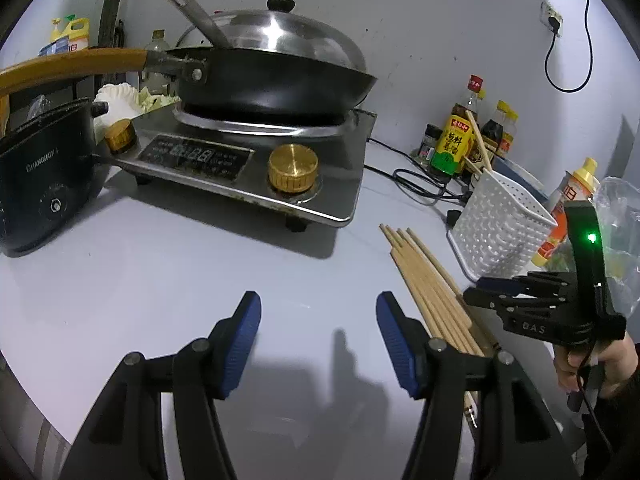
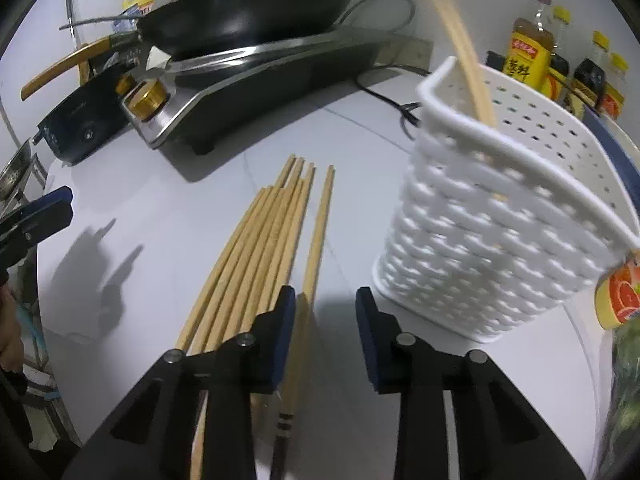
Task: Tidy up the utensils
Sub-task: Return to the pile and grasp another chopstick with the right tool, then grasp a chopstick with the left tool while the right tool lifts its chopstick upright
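Beside the chopsticks [image 2: 256, 252], white holder [image 2: 492, 248], stove [image 2: 248, 92]

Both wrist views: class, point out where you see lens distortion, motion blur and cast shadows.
Left wrist view: fisheye bends the pan handle and vignettes the corners; image sharp; left gripper throws a soft shadow on the white counter. Right wrist view: the white basket and the chopsticks in it smear with blur; gripper shadows fall left of the loose chopsticks.
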A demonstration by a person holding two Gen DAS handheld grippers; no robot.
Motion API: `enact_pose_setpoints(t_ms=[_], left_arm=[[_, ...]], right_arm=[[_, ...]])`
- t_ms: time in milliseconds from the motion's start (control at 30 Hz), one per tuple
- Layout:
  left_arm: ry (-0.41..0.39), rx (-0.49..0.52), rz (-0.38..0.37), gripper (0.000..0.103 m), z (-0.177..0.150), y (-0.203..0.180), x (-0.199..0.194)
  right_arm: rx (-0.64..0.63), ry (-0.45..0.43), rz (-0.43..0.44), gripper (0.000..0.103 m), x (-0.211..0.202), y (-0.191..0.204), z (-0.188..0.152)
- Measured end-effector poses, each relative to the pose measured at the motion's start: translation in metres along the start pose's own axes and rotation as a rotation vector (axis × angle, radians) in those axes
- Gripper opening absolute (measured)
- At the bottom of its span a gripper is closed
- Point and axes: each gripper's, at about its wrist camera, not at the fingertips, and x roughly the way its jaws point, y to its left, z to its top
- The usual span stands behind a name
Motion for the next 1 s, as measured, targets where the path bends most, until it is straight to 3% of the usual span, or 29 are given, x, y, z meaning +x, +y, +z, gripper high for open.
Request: enact_pose_setpoints(t_ms=[367, 800, 1000], left_arm=[[0.029, 0.012, -0.002, 0.060, 0.001, -0.013, 0.008], [0.138, 0.120, -0.048, 0.060, -0.009, -0.075, 0.039], [0.190, 0.181, -0.033, 0.060, -0.014, -0.100, 0.056]], right_arm=[[-0.005, 0.016, 0.024, 0.009, 0.012, -0.001, -0.002], [-0.012, -0.056, 0.085, 0.006, -0.018, -0.006, -0.013], [-0.014, -0.102, 0.112, 0.006, -0.040, -0.010, -0.019]])
